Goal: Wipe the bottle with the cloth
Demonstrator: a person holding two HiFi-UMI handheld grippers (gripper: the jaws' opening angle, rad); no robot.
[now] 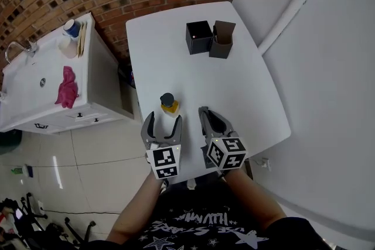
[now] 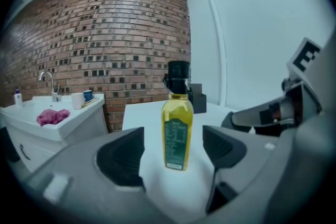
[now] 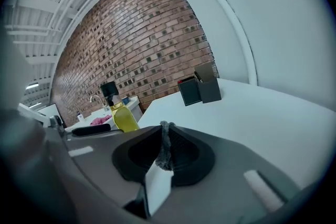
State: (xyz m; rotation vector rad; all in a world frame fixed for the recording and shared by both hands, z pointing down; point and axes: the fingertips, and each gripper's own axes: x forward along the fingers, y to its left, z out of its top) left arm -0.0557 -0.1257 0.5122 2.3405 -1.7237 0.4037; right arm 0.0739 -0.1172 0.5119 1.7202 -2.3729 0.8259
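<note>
Yellow-filled bottle [image 2: 177, 128] stands untouched at the wide jaws of left gripper [image 1: 164, 119]; right gripper [image 1: 207, 115] jaws pinch grey cloth [image 3: 166, 145]; black boxes [image 1: 199, 37] beyond.

The worktop [image 1: 258, 96] is bare across the frame's middle and right. At lower centre the bottle [image 1: 169, 103] stands just ahead of the left claw [image 1: 164, 120], whose jaws gape wider than it; the right claw [image 1: 205, 114], pinching a cloth [image 3: 165, 147], sits near its right. Two dark boxes [image 1: 210, 38] block the upper centre.
</note>
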